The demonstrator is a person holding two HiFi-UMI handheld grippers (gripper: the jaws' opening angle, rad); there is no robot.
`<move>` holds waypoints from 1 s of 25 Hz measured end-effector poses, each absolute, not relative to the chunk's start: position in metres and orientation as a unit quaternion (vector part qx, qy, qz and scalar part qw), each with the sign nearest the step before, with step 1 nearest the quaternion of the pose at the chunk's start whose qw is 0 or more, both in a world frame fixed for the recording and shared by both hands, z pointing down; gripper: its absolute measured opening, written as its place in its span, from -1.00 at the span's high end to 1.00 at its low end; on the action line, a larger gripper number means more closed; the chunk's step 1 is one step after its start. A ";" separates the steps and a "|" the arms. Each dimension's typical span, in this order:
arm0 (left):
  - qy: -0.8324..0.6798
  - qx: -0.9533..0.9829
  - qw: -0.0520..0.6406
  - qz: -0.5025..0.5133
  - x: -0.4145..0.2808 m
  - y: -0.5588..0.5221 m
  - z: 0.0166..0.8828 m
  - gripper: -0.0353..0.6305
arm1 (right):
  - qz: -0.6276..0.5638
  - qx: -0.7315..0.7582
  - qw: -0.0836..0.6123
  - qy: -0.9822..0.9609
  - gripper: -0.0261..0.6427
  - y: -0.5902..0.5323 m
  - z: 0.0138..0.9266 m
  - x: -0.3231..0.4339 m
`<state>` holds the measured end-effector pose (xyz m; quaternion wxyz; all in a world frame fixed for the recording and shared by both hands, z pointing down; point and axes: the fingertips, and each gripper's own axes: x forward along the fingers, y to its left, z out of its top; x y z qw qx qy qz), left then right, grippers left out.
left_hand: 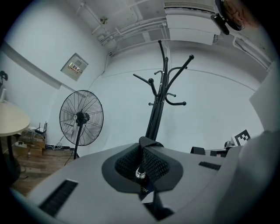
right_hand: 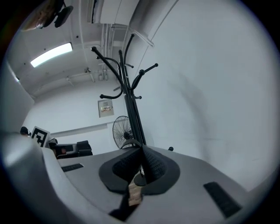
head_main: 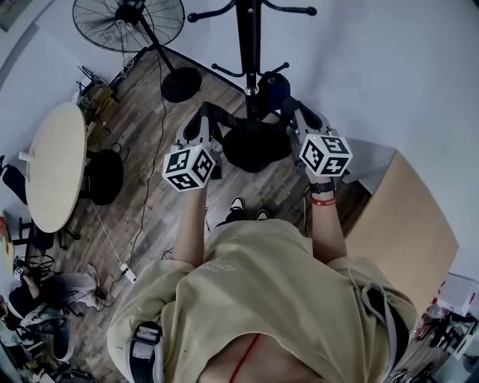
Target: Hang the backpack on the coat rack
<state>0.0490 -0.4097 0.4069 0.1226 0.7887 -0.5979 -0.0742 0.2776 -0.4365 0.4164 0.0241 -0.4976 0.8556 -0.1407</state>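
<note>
A black backpack (head_main: 254, 146) hangs between my two grippers, just in front of the black coat rack (head_main: 249, 45). My left gripper (head_main: 206, 114) is shut on a black strap (left_hand: 148, 142) at the bag's left side. My right gripper (head_main: 296, 109) is shut on a strap (right_hand: 131, 143) at its right side. In the left gripper view the closed gripper (left_hand: 146, 162) points at the coat rack (left_hand: 157, 100), whose hooks spread well above it. In the right gripper view the closed gripper (right_hand: 141, 165) also faces the rack (right_hand: 129, 100). The bag's body is hidden in both gripper views.
A standing fan (head_main: 129, 22) is left of the rack, with a cable running across the wooden floor. A round pale table (head_main: 56, 164) and a dark stool (head_main: 105, 176) are at the left. A tan board (head_main: 404, 224) leans at the right. White walls close behind the rack.
</note>
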 end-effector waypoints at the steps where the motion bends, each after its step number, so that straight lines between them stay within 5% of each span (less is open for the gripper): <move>1: -0.597 0.789 0.122 -0.076 0.047 -0.416 0.405 0.82 | -0.140 -0.500 0.026 0.854 0.87 -0.445 0.414 0.278; 25: -0.605 0.775 0.170 -0.068 -0.002 -0.492 0.455 0.82 | -0.171 -0.556 -0.012 0.813 0.87 -0.523 0.474 0.281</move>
